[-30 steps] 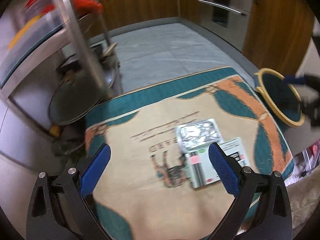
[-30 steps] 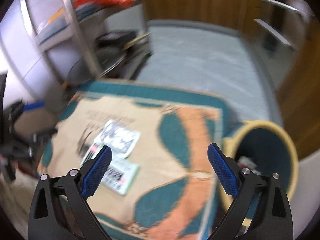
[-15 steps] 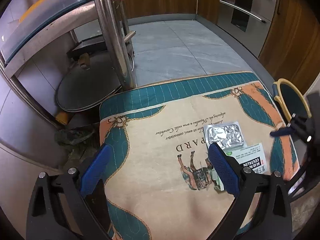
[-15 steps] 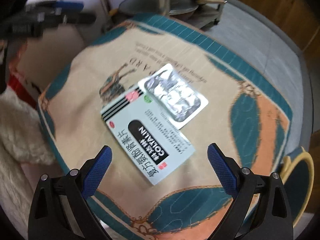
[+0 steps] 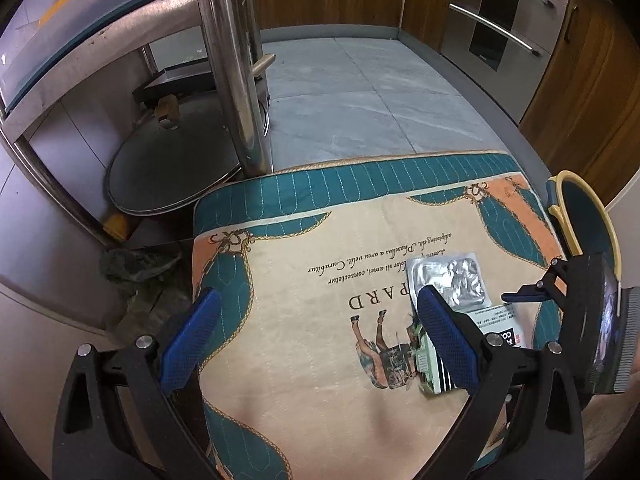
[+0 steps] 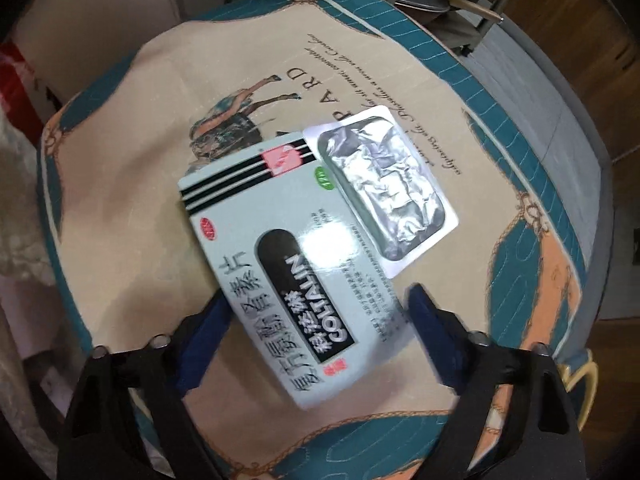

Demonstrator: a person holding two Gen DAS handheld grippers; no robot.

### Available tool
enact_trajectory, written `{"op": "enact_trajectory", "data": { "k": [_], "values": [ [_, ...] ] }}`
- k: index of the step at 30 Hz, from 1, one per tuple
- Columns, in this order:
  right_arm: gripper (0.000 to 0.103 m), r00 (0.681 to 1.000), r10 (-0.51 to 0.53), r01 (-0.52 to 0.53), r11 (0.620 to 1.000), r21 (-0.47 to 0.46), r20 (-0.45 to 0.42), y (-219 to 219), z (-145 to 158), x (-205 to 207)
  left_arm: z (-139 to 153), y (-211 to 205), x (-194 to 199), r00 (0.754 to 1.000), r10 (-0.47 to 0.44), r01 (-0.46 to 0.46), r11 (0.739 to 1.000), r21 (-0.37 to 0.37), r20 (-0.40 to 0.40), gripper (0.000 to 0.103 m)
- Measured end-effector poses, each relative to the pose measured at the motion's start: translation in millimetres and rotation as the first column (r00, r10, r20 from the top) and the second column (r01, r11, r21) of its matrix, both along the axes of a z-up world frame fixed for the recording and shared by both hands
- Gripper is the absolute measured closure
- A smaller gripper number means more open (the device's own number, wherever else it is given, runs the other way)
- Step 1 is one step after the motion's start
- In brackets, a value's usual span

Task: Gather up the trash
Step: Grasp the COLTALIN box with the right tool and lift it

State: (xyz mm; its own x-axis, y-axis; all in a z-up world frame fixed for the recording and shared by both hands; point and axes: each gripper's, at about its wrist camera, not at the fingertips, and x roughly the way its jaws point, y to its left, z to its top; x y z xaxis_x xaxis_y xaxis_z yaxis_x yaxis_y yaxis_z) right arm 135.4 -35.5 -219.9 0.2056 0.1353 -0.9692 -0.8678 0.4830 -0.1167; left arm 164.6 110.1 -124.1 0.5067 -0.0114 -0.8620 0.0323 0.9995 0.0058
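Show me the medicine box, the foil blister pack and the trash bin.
medicine box (image 6: 288, 264): right wrist view, printed top face.
foil blister pack (image 6: 384, 184): right wrist view, crinkled foil middle.
trash bin (image 5: 576, 184): left wrist view, yellow rim.

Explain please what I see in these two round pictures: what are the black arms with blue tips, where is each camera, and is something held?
There is no robot. A person carries a hand-held gripper in each hand, and each has a wide-angle camera looking along its two blue-padded fingers.

In the left wrist view, the left gripper is open over a printed mat and holds nothing. The right gripper shows at that picture's right edge.

In the right wrist view, the right gripper points down at a pale green medicine box. Its jaws are closing with the box between them, but the pads do not seem to press on it yet.

Beside the box lies a silver blister pack, touching it. A yellow-rimmed bin stands past the mat's edge.
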Motion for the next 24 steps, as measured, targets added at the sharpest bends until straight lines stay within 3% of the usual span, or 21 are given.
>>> {"op": "enact_trajectory", "data": {
  "k": [3,4,6,10,11,12,13,15,19,24],
  "values": [
    [0.028,1.0,0.005,-0.004,1.0,0.022,-0.011,-2.8,5.8,-0.8,-1.0,-1.9,0.7,1.0,-0.008,0.008,1.0,0.006,-0.004,0.006],
    [0.045,1.0,0.02,-0.02,0.999,0.049,-0.009,-3.7,11.9,-3.2,-1.4,-2.7,1.0,1.0,-0.01,0.01,1.0,0.009,-0.006,0.006],
    [0.06,1.0,0.012,-0.009,0.995,0.1,-0.026,-9.5,28.5,-1.6,-2.8,-3.3,1.5,1.0,-0.012,0.012,1.0,0.009,-0.012,0.006],
    [0.06,0.998,-0.039,0.043,0.994,0.098,-0.038,-15.9,30.5,4.7,-8.0,-7.4,2.3,0.999,-0.017,0.018,0.999,0.028,-0.028,0.006],
    [0.059,0.998,-0.049,0.053,0.994,0.095,-0.036,-17.3,30.1,6.1,-8.0,-8.9,2.3,0.999,-0.018,0.019,0.999,0.028,-0.028,0.006],
    [0.051,0.998,-0.06,0.063,0.994,0.09,-0.036,-19.4,29.5,7.1,-7.6,-10.2,2.1,0.999,-0.02,0.021,0.999,0.024,-0.027,0.006],
    [0.034,0.996,-0.08,0.082,0.994,0.074,-0.038,-22.2,27.1,8.7,-6.9,-11.9,1.7,0.999,-0.025,0.026,0.999,0.021,-0.025,0.006],
    [0.012,0.994,-0.104,0.105,0.993,0.045,-0.026,-24.9,21.3,19.1,-6.1,-14.7,1.3,0.999,-0.036,0.036,0.999,0.025,-0.019,0.006],
    [0.01,0.995,-0.097,0.097,0.995,-0.012,-0.001,-23.2,8.8,21.2,-8.3,-16.6,3.0,0.999,-0.038,0.039,0.999,0.024,-0.025,0.006],
    [0.012,0.991,-0.117,0.117,0.993,-0.003,-0.069,-18.7,-3.7,29.2,-11.6,-17.5,4.5,0.999,-0.04,0.041,0.999,0.029,-0.035,0.006]
  ]
}}
